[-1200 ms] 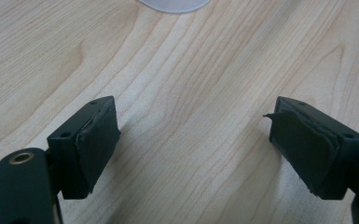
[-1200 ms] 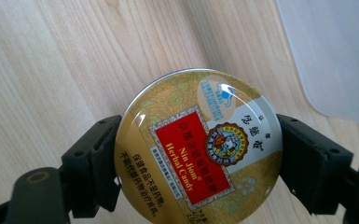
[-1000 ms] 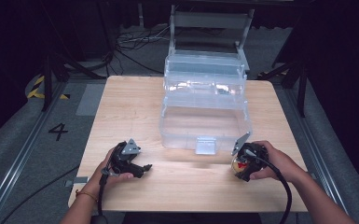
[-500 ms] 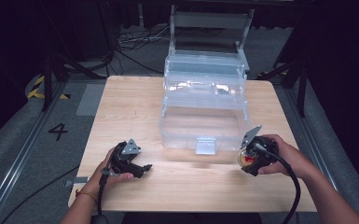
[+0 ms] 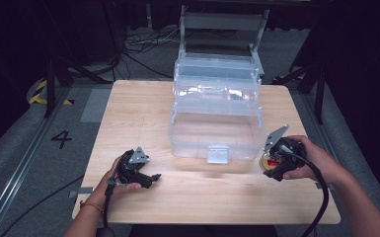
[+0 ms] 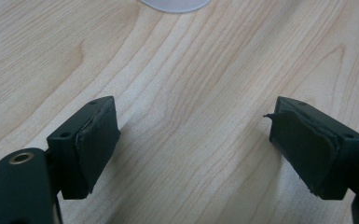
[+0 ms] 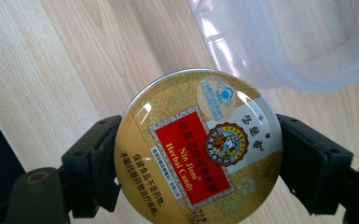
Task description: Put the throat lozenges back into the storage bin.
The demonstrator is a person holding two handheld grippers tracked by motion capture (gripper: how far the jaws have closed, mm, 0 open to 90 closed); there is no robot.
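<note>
While we look along the right gripper [image 7: 198, 161], we find its jaws clamped on the rim of a round Nin Jiom Herbal Candy tin [image 7: 199, 154], held above the desk [image 7: 65, 70] just beside the front right corner of the clear plastic tackle box [image 5: 217, 116]. Our left gripper [image 6: 196, 149] rests near the desk's front left, jaws wide apart with only bare wood between them, well apart from the tin.

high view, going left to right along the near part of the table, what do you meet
left gripper → latch of the clear plastic box → round candy tin clamped in the right gripper
</note>
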